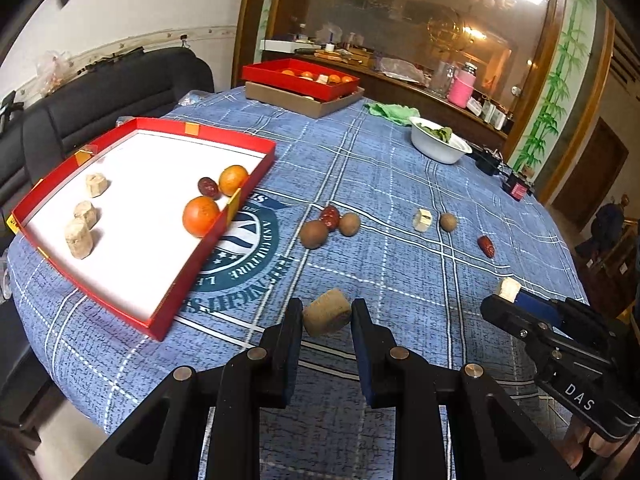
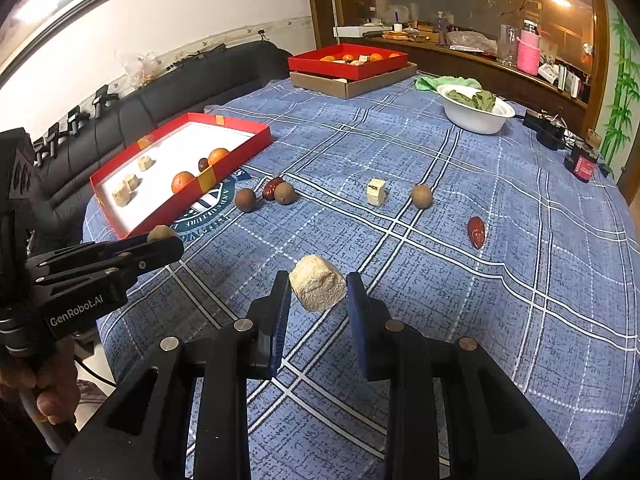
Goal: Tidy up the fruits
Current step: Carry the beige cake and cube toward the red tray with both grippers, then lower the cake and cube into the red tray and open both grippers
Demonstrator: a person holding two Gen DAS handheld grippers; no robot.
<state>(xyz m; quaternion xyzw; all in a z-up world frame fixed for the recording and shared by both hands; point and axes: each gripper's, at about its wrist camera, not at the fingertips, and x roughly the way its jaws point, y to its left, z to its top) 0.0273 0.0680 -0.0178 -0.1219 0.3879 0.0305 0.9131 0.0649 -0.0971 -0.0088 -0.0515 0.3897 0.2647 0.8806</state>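
Both jaws are clenched, your left gripper (image 1: 326,316) on a tan chunk (image 1: 327,317) and your right gripper (image 2: 318,288) on a pale crumbly chunk (image 2: 318,288), both above the tablecloth's (image 2: 440,300) near edge; they look light and brittle, so squeeze their flat sides gently.

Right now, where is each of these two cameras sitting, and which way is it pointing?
Left wrist: on the left tongs, looking along them over the table toward the red tray; its fingers grip a tan chunk.
Right wrist: on the right tongs, facing likewise; they grip a pale chunk.
Shared: tray, loose fruit, white bowl, and each view shows the other tongs.
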